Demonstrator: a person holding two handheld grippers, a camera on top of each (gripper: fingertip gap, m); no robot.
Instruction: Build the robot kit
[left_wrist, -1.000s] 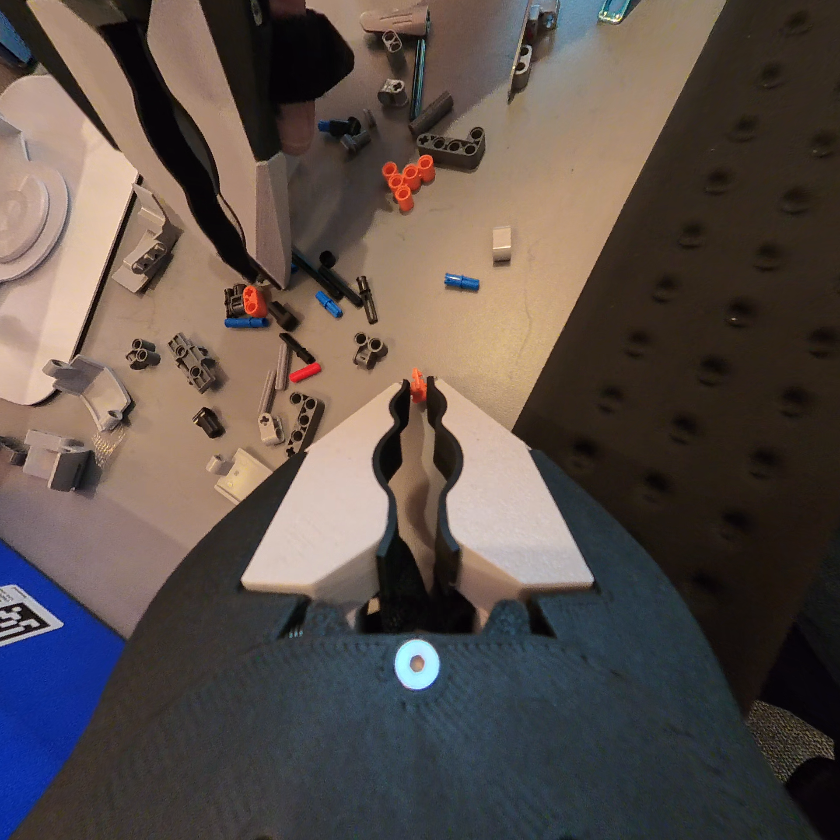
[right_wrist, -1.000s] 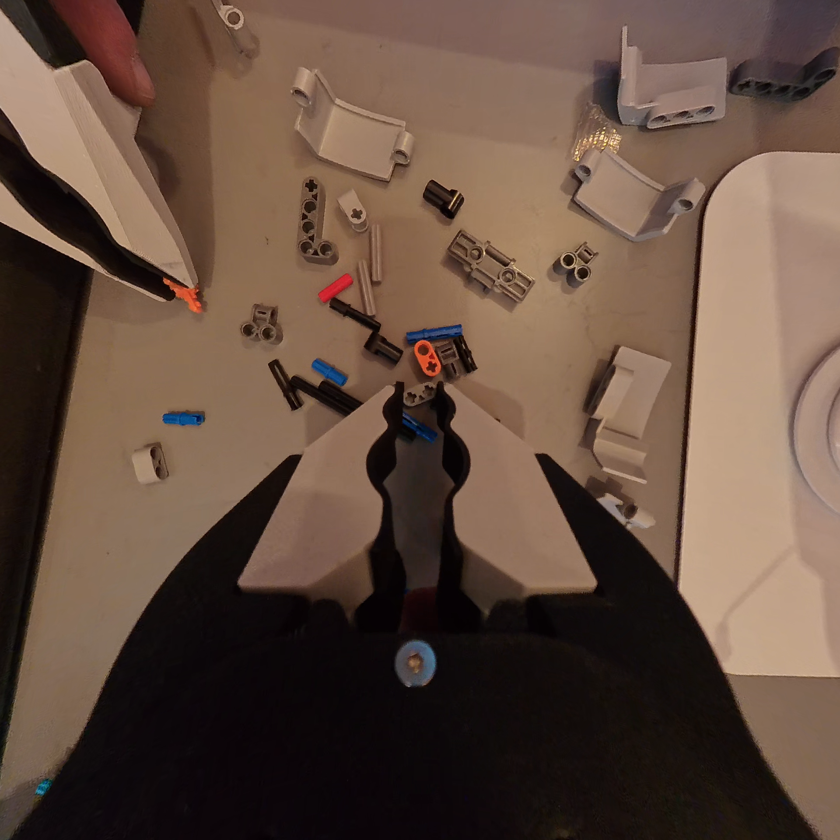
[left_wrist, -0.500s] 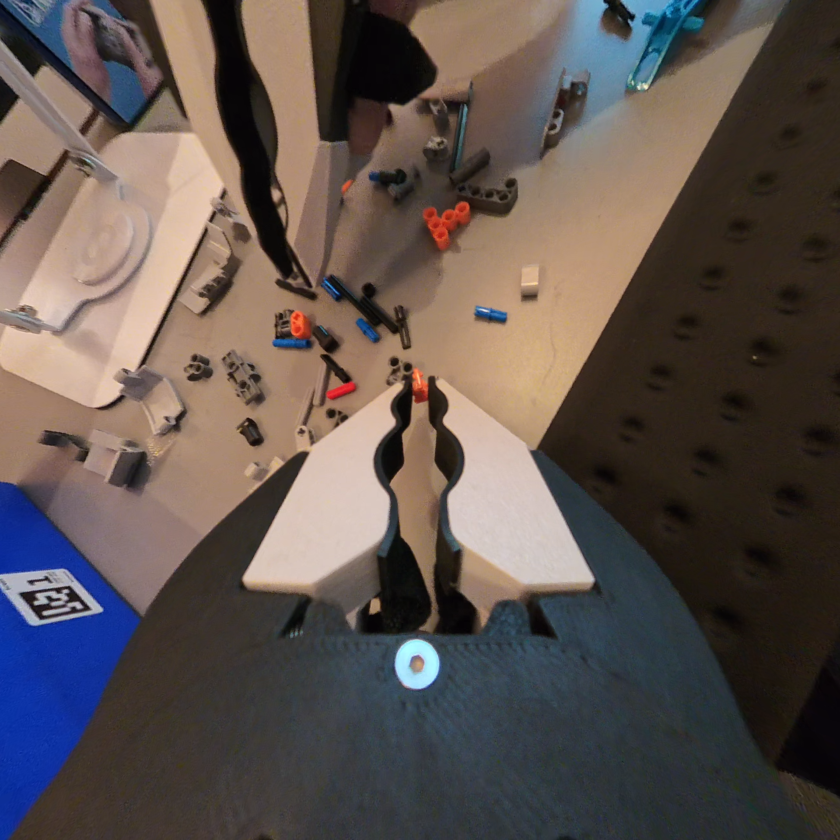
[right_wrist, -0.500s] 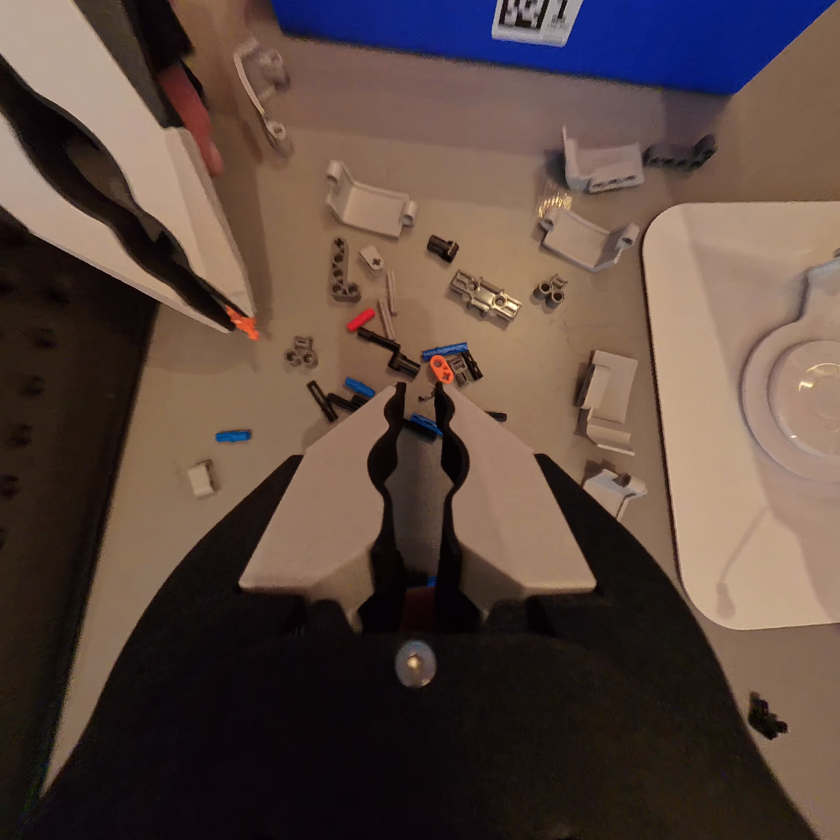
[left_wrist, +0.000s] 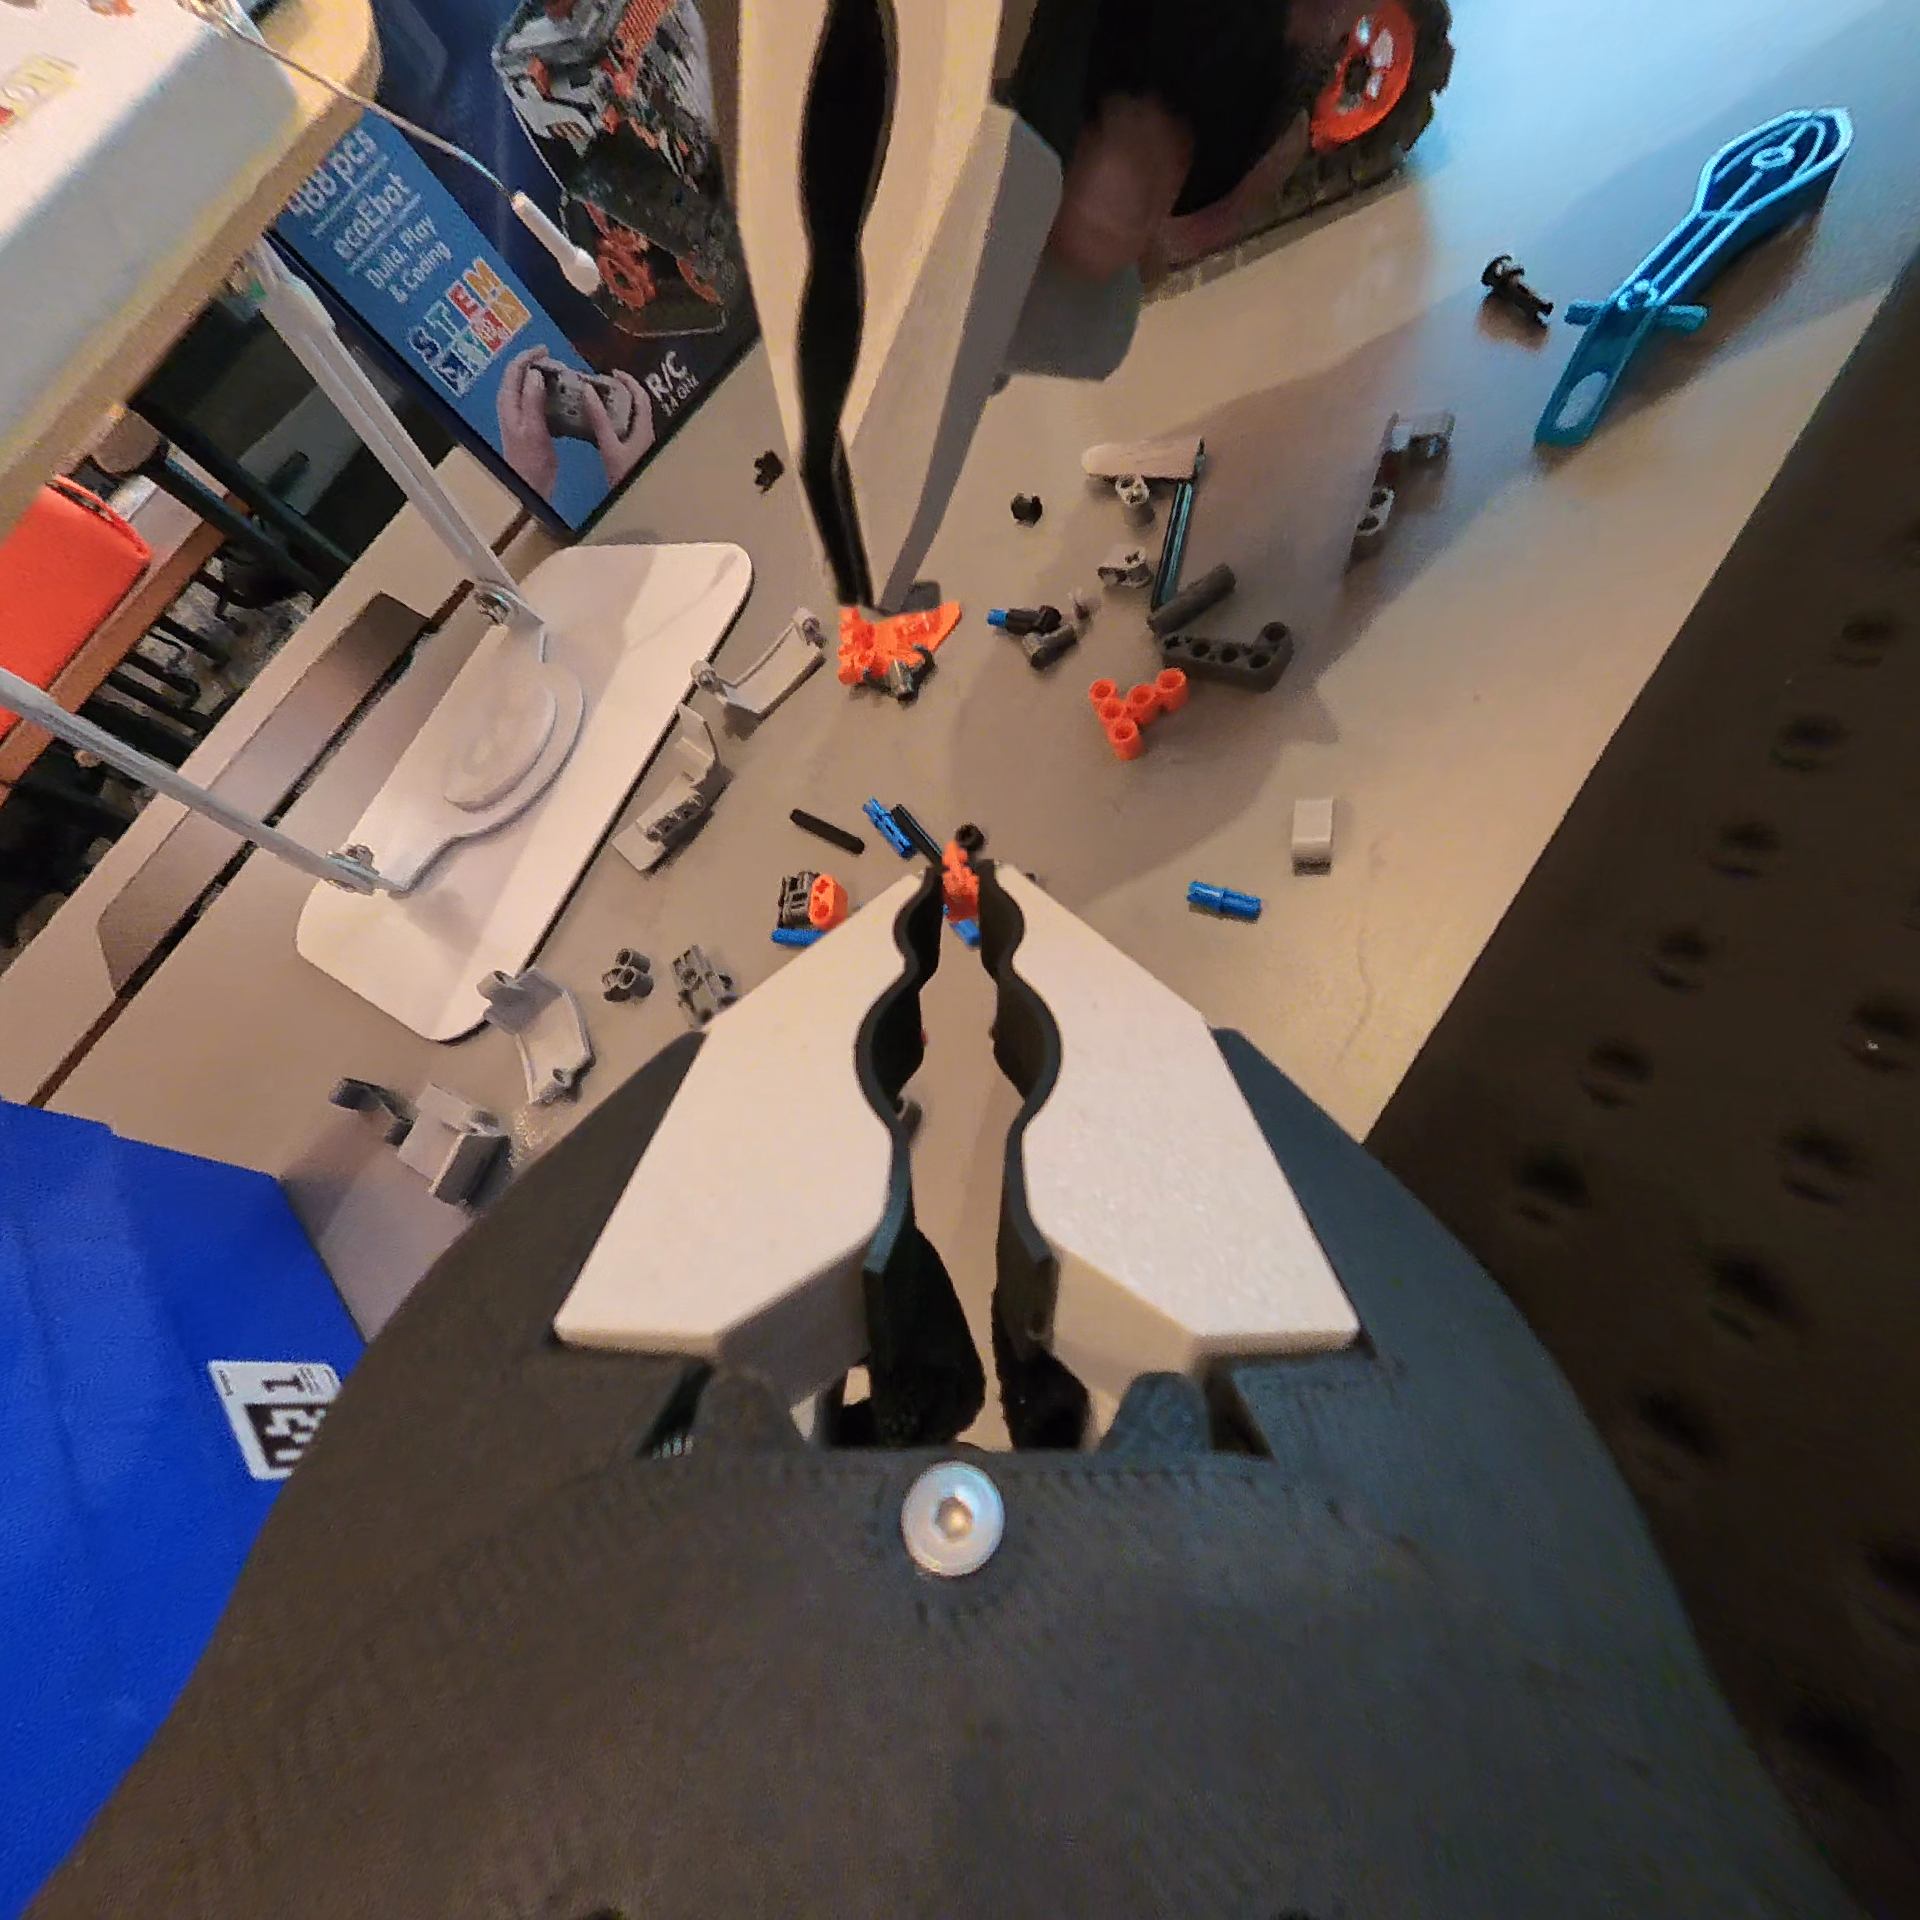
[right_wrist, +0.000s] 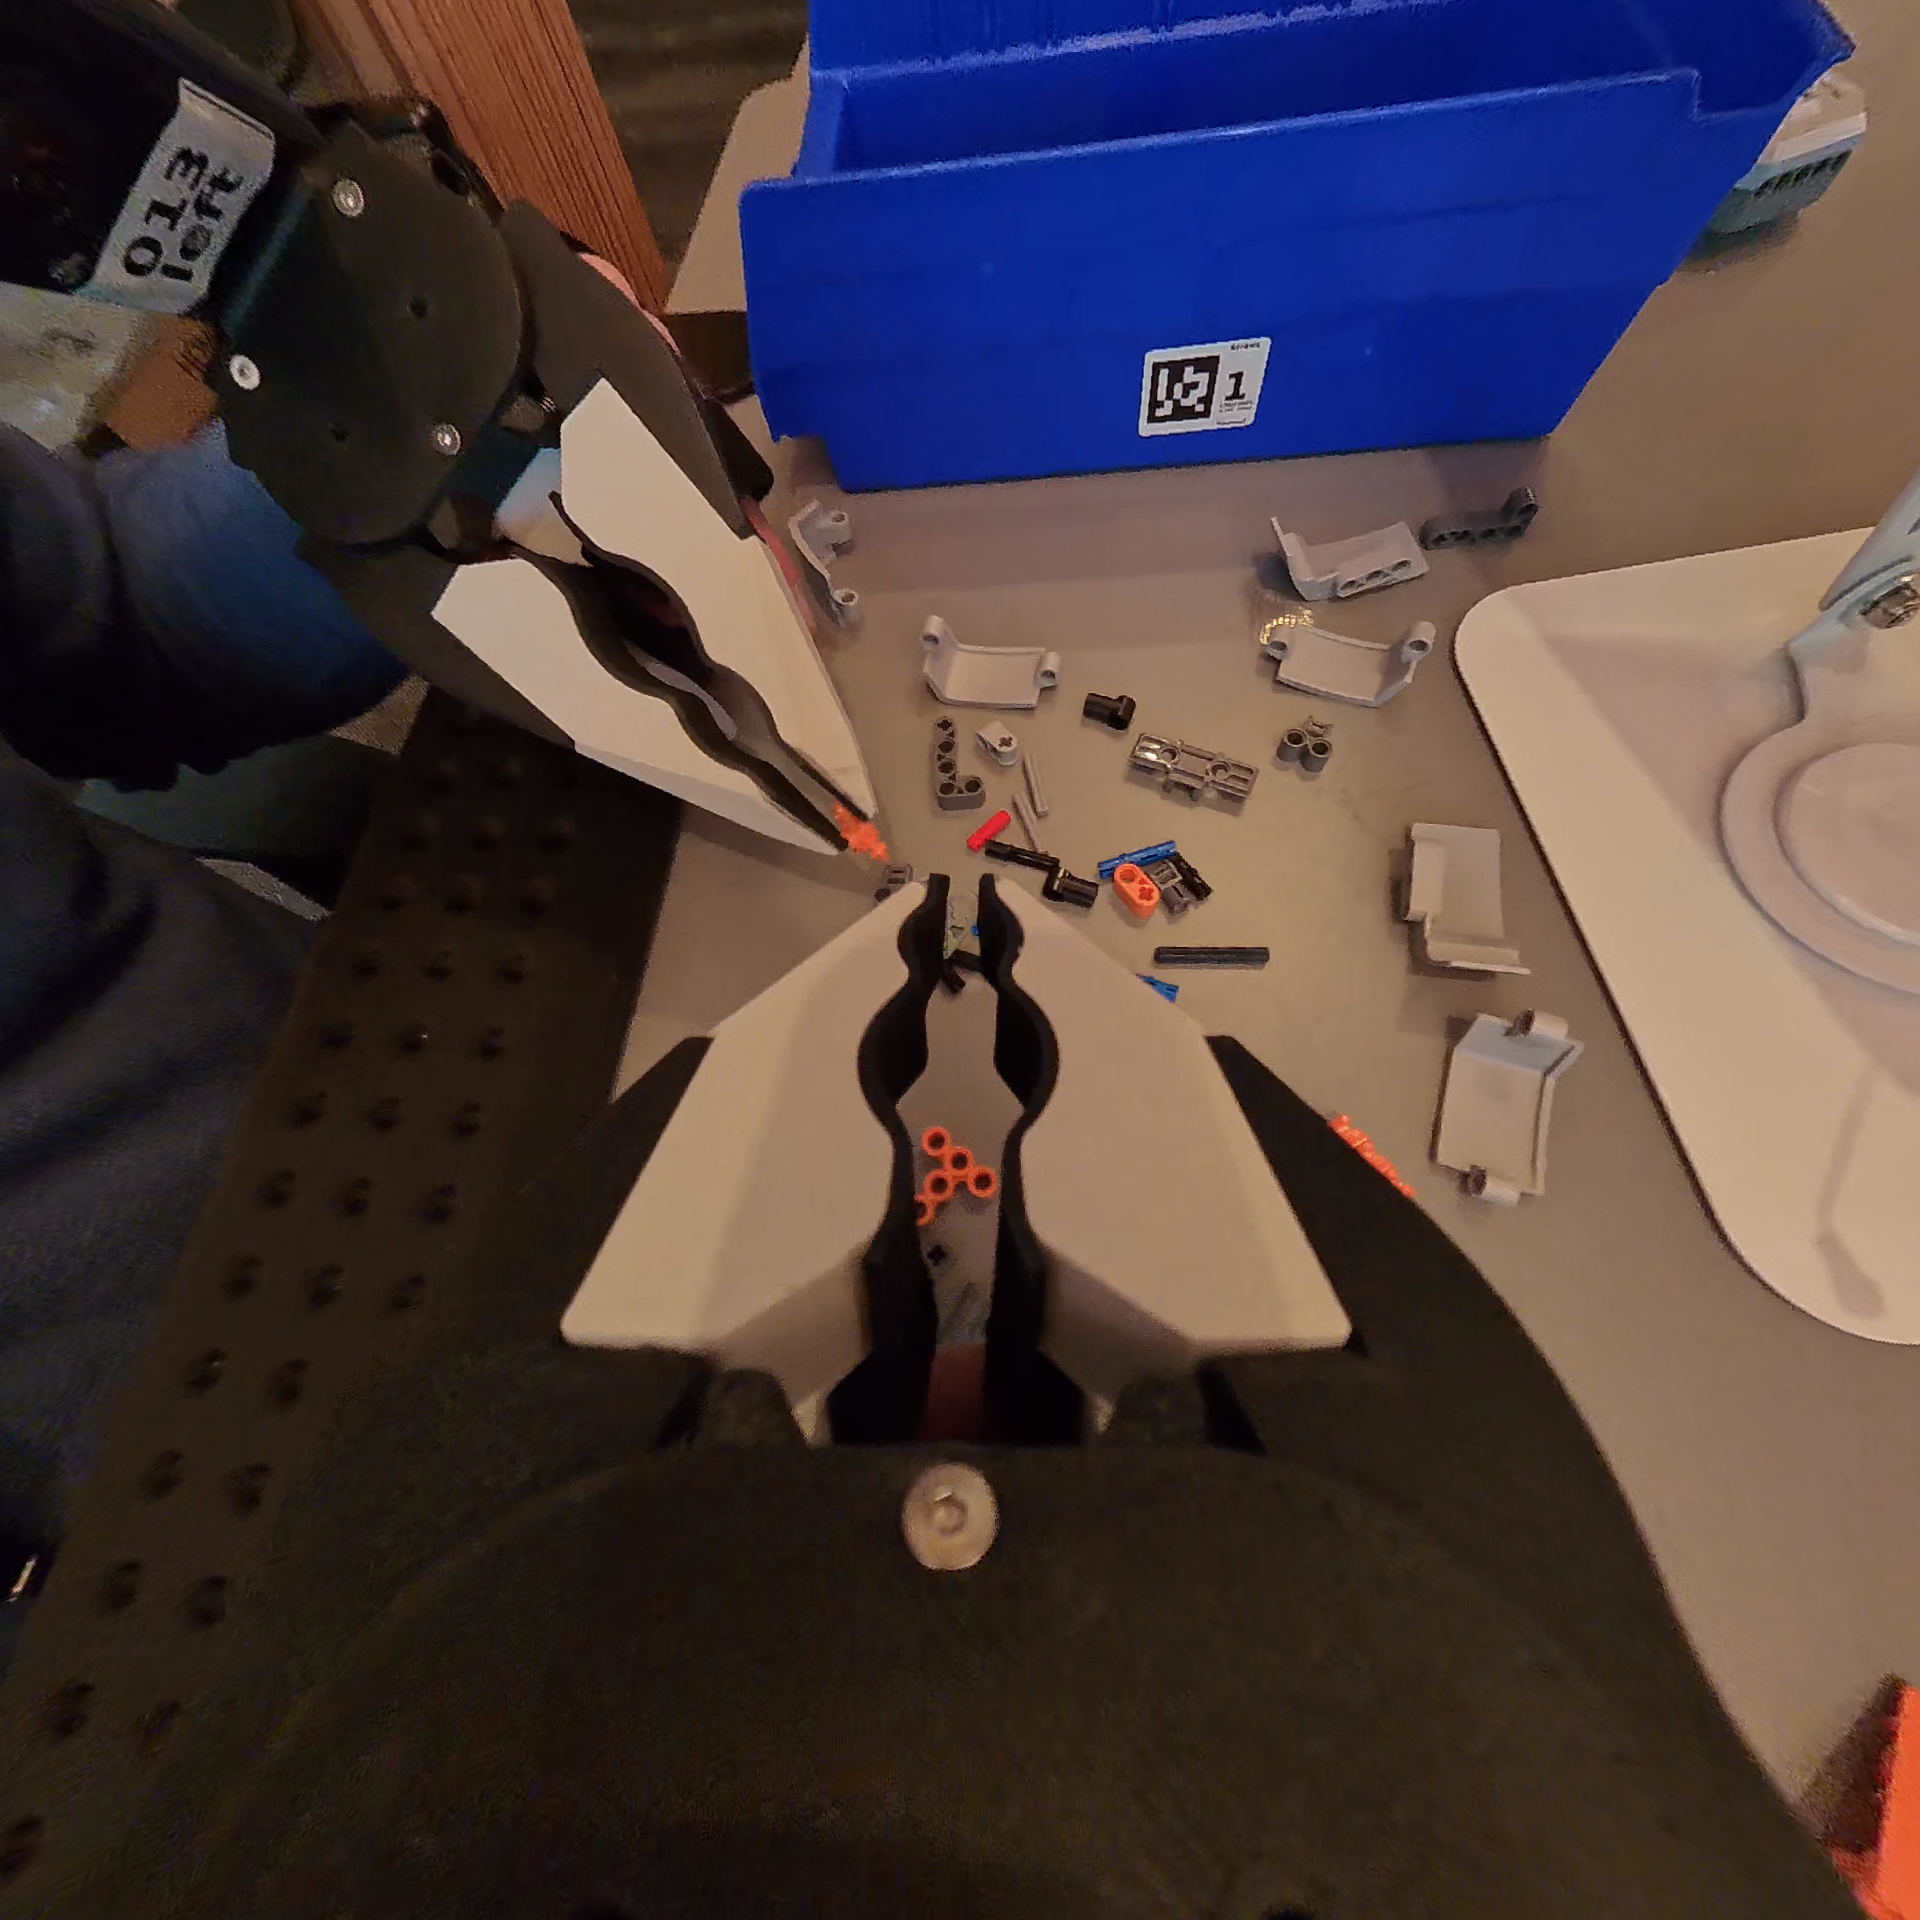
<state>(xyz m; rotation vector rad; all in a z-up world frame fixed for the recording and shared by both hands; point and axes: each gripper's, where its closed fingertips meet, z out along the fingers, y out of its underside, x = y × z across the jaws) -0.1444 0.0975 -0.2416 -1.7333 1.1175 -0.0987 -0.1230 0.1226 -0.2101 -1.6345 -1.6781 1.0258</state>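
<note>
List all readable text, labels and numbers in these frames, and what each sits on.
The wording is not copied here, so only the things that bear it are listed.
White coded tag: on the front of the blue bin, legible.
White label: on the body of the left gripper, which pinches an orange piece; legible.
Printed toy box: several lines of print, legible.
No other writing seen.

Grey desk (right_wrist: 1351, 1455) strewn with small construction-toy parts. A blue bin (right_wrist: 1247, 260) bearing a printed marker is set at the far edge in the right wrist view. A white base plate (right_wrist: 1662, 831) is placed at the right edge, with grey curved panels (right_wrist: 987, 675) and dark pins (right_wrist: 1210, 956) scattered between. An orange connector (left_wrist: 1132, 707), a blue pin (left_wrist: 1224, 900), a light-blue tool (left_wrist: 1704, 270) and a printed box (left_wrist: 520, 312) are seen in the left wrist view; a black perforated mat (left_wrist: 1714, 935) borders one edge.
</note>
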